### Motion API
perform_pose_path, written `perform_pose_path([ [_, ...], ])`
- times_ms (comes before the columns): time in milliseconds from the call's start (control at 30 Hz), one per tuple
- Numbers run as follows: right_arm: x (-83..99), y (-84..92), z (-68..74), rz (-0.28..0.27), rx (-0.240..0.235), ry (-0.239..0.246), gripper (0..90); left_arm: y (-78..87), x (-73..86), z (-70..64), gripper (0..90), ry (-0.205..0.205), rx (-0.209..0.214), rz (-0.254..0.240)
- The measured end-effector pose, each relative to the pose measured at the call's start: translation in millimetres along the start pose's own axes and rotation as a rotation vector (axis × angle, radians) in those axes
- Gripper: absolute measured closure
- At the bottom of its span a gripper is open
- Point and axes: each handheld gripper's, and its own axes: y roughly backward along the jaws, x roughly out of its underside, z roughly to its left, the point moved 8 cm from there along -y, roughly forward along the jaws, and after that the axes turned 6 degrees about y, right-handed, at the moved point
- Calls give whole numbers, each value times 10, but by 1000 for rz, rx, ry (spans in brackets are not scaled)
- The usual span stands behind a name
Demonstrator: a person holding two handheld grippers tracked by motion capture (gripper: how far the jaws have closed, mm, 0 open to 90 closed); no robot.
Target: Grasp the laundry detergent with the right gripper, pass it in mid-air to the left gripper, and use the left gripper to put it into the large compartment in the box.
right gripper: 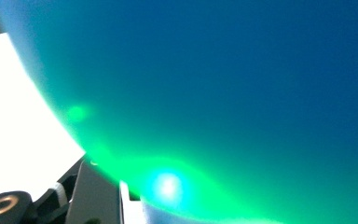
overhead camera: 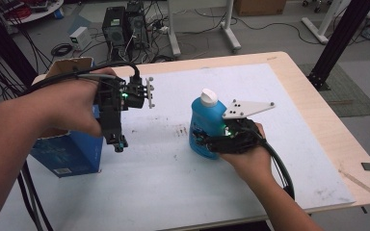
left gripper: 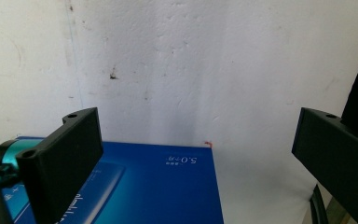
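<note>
The right gripper (overhead camera: 203,139) is clamped on the blue bottle (overhead camera: 206,126), which stands upright on the white foam sheet (overhead camera: 173,183) with its white cap (overhead camera: 208,97) above the gripper's body. The jaws meet the bottle low on its body, one on the near side; the far jaw is hidden behind the bottle. In the right gripper view the bottle's blue wall (right gripper: 242,84) presses right up against the camera, lit green by the gripper's lamp, so the bottle sits deep between the jaws rather than at their tips. The grey three-cornered plate (overhead camera: 247,109) on top of this gripper lies just beside the bottle's shoulder, on the side away from the left gripper.

The left gripper (overhead camera: 119,143) stands well apart from the bottle and hangs nose-down above the foam sheet. Its jaws are spread wide with nothing between them, as the left gripper view shows: only bare foam (left gripper: 205,70) lies in the gap. A blue carton (overhead camera: 70,154) lies just beside and under this gripper, on the side farther from the bottle; its top face (left gripper: 168,186) shows below the jaws.
</note>
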Motion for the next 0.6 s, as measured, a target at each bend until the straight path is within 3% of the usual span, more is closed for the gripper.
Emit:
perform_pose_path([
  [200,-9,8,22,12,-5,23,470,6,1,-5,17,5,-1,-4],
  [467,-121,93,58,11,-71,33,470,56,-34,-17,17,-3,-8,-18],
  [600,-243,151,91,13,-111,64,469,108,-59,-38,17,-13,-12,-25],
])
